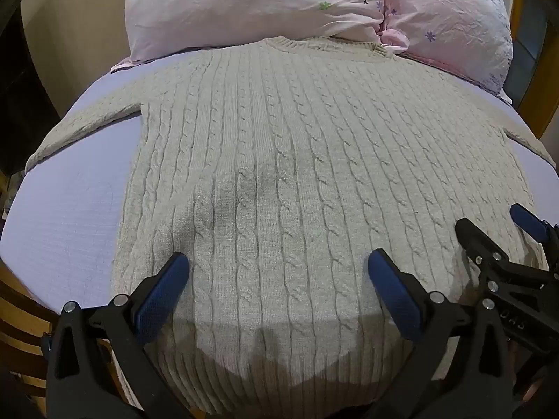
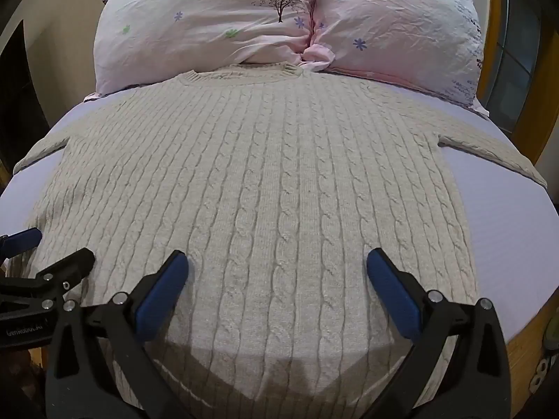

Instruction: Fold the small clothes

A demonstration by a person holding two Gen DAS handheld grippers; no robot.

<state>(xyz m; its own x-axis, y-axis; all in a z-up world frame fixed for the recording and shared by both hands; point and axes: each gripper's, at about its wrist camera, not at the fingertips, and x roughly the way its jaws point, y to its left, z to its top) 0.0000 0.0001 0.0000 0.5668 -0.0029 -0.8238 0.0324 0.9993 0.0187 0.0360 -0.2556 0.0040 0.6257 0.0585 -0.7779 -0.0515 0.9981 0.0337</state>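
A cream cable-knit sweater [image 1: 286, 160] lies flat and face up on the lilac bed sheet [image 1: 70, 216], collar toward the pillows, sleeves spread to both sides. It also fills the right wrist view [image 2: 265, 181]. My left gripper [image 1: 278, 262] is open and empty, hovering over the sweater's lower body near the hem. My right gripper [image 2: 277, 262] is open and empty, also over the lower body. The right gripper shows at the right edge of the left wrist view [image 1: 496, 230], and the left gripper shows at the left edge of the right wrist view [image 2: 52, 255].
Two pink floral pillows [image 1: 265, 3] [image 2: 394, 24] lie at the head of the bed behind the collar. A wooden bed frame [image 1: 21, 314] runs along the near edge. Bare sheet lies to the left [image 1: 70, 216] and to the right [image 2: 506, 230] of the sweater.
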